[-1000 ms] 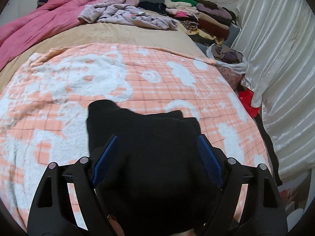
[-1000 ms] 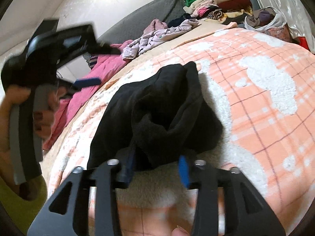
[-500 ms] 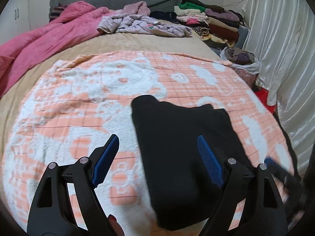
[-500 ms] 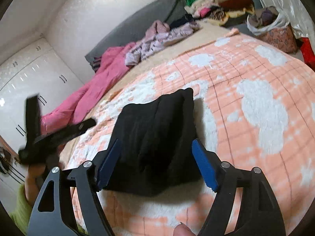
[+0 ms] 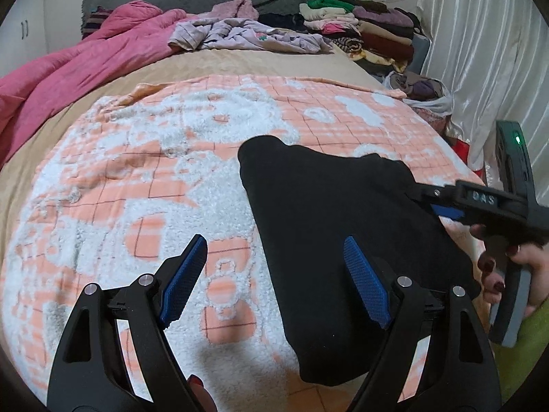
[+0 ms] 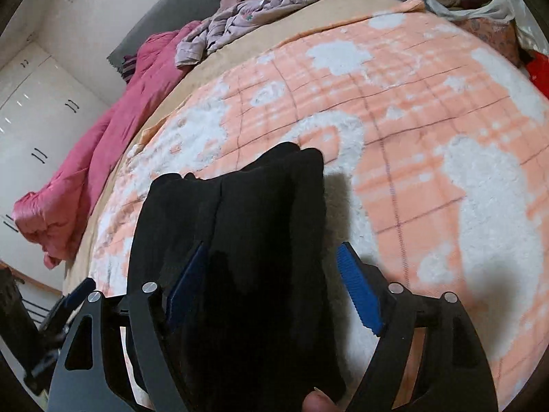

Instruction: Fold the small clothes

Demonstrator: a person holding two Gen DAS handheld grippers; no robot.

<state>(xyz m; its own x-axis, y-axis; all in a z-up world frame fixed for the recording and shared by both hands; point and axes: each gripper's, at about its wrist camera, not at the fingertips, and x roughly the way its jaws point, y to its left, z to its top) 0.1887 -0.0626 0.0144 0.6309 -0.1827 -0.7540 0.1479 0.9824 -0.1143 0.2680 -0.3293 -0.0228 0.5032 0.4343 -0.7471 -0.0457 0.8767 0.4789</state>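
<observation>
Left wrist view: left gripper [image 5: 274, 279] gapes empty — garment [image 5: 346, 240] now lies right of it; right gripper [image 6: 271, 285], jaws just narrowing, straddles the cloth unpinched — next fold pending.

The only lettering I can make out is "DAS", in pale capitals on the dark body of the right gripper [image 5: 446, 210], just behind its blue pads; nothing else around the bed carries readable text.

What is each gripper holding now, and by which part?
Nothing is held. The left gripper stands open over the edge of the black garment. The right gripper has just been closing its jaws around the garment, but one pad is clear of it.
</observation>
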